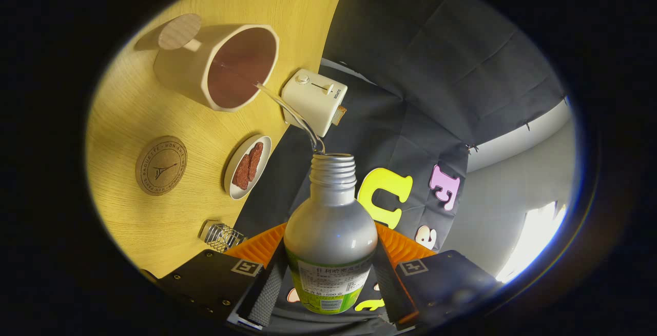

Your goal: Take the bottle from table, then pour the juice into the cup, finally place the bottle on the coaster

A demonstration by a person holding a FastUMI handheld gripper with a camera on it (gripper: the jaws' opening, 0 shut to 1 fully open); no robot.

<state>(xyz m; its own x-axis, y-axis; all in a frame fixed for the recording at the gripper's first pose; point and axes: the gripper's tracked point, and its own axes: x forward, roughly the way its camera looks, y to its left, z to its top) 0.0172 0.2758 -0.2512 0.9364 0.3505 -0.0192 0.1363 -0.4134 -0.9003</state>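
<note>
My gripper (328,259) is shut on a clear bottle (331,233) with a green label, tipped sideways so its open neck points toward the cup. A thin stream of pale liquid (292,113) runs from the bottle's mouth into the cream cup (226,66), which stands on the wooden table and has a round wooden handle. The stream lands at the cup's rim, inside its brownish interior. A round cork coaster (161,165) lies on the table beyond the fingers, nearer than the cup.
A small white toaster (314,99) stands beside the cup by the table's edge. A white dish (247,166) with reddish-brown pieces lies between coaster and bottle. A little wire rack (221,236) sits on the wooden table (133,105) close to the fingers.
</note>
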